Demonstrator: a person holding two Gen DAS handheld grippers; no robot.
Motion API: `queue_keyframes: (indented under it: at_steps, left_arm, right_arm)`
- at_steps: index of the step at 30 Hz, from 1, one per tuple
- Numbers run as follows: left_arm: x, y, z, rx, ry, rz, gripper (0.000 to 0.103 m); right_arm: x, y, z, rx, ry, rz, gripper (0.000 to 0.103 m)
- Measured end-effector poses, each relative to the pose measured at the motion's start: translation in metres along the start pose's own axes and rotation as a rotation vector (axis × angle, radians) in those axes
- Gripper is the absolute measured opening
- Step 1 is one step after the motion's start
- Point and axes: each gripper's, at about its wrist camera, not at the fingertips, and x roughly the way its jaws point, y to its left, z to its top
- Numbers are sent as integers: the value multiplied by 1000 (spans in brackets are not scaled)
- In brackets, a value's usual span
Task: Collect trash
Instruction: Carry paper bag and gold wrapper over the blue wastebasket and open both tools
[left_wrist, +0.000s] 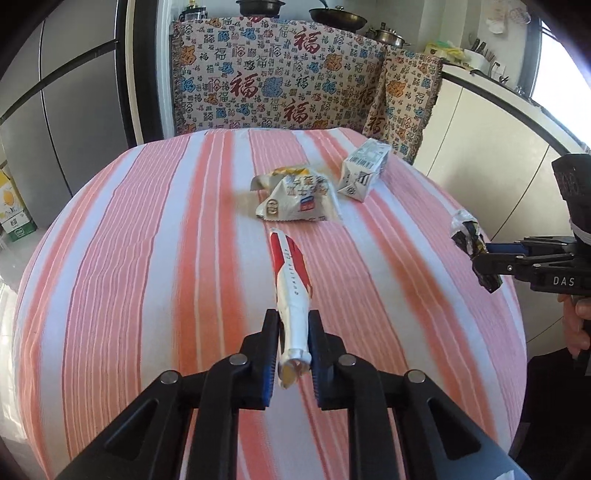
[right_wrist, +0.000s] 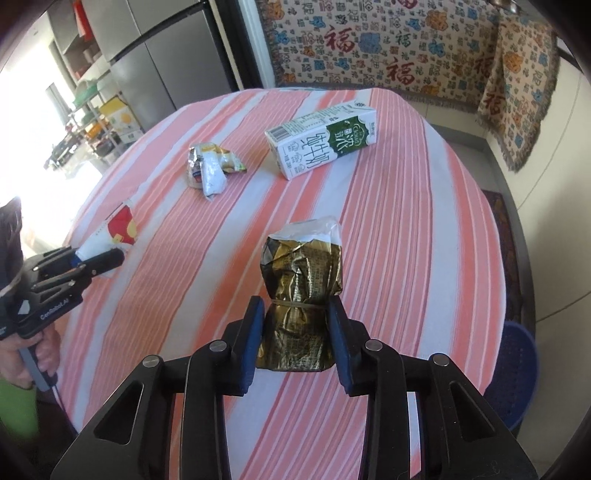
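Observation:
My left gripper (left_wrist: 292, 319) is shut on a long red-and-white wrapper (left_wrist: 290, 280), held over the striped table; it also shows in the right wrist view (right_wrist: 116, 230) at the left. My right gripper (right_wrist: 295, 306) is shut on a crumpled gold foil packet (right_wrist: 301, 288) tied with a rubber band; the packet shows at the right edge of the left wrist view (left_wrist: 466, 234). A crumpled snack bag (left_wrist: 295, 197) (right_wrist: 210, 168) and a milk carton (left_wrist: 364, 168) (right_wrist: 321, 140) lie on the table farther back.
The round table has a pink-and-white striped cloth (left_wrist: 147, 258). A patterned blanket (left_wrist: 280, 77) hangs behind it. A blue basket (right_wrist: 517, 373) stands on the floor at the right. A fridge (right_wrist: 162, 55) is at the back left.

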Motion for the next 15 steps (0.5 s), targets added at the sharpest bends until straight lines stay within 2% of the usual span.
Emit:
queue_keyframes:
  at_steps: [8,15]
  left_arm:
    - [-14,-65,9,68,-38,-95,16]
    - [1,-138,19,138,-18,-198,16]
  right_arm:
    - [-27,-20,-14,35,-38,17,35]
    - [-58,-67,-35,123,-79,-6,35]
